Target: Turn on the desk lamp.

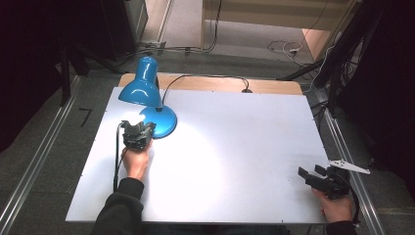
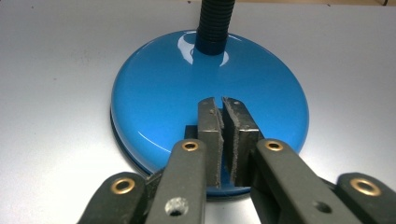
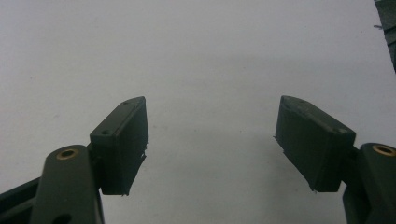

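Blue glossy desk lamp (image 1: pixel 147 93); round base (image 2: pixel 210 93); black ribbed neck (image 2: pixel 215 21); lit.

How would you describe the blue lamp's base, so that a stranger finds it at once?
Start at the white table and go to its far left corner, where a blue desk lamp stands lit. Below its shade lies the lamp's base, a glossy blue round disc with a black ribbed neck rising from it; the left gripper rests over it.
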The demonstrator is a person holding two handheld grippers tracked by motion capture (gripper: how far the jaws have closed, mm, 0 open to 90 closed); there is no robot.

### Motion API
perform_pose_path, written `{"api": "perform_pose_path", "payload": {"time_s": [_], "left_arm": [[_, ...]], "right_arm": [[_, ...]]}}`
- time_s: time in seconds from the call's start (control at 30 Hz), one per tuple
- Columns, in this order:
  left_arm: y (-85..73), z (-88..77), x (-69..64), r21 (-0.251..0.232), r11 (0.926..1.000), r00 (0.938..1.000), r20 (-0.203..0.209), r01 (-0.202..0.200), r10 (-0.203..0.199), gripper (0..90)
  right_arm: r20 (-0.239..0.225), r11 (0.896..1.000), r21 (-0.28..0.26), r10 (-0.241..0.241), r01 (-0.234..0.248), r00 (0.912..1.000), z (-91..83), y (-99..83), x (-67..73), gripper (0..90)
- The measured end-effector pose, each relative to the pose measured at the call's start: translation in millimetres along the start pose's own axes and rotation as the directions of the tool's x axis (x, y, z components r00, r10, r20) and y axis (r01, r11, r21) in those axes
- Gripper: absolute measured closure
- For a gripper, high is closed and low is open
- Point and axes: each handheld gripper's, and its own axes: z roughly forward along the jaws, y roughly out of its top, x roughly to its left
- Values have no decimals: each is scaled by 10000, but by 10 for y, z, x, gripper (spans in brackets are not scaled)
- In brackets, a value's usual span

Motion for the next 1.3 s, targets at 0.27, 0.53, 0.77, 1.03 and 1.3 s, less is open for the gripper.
{"api": "perform_pose_path", "payload": {"time_s": [0.27,0.53,0.77,1.03,1.3], "left_arm": [[-44,-82,-33,-120,9999,9994,354,28,-24,690],[-74,-175,-64,-163,9999,9989,473,8,0,490],[-136,-229,-63,-146,9999,9999,152,11,-9,356],[-172,-290,-79,-253,9997,9999,159,4,0,346],[-166,-384,-125,-430,9990,9990,434,-72,90,321]], "right_arm": [[24,10000,8,-71,71,10000,6,1,6,241],[48,10000,32,-38,38,10000,9,1,8,241],[27,10000,7,-22,22,10000,1,-3,6,241],[-25,10000,71,-43,43,10000,7,-8,5,241],[22,10000,87,-26,26,10000,8,-12,-1,241]]}}
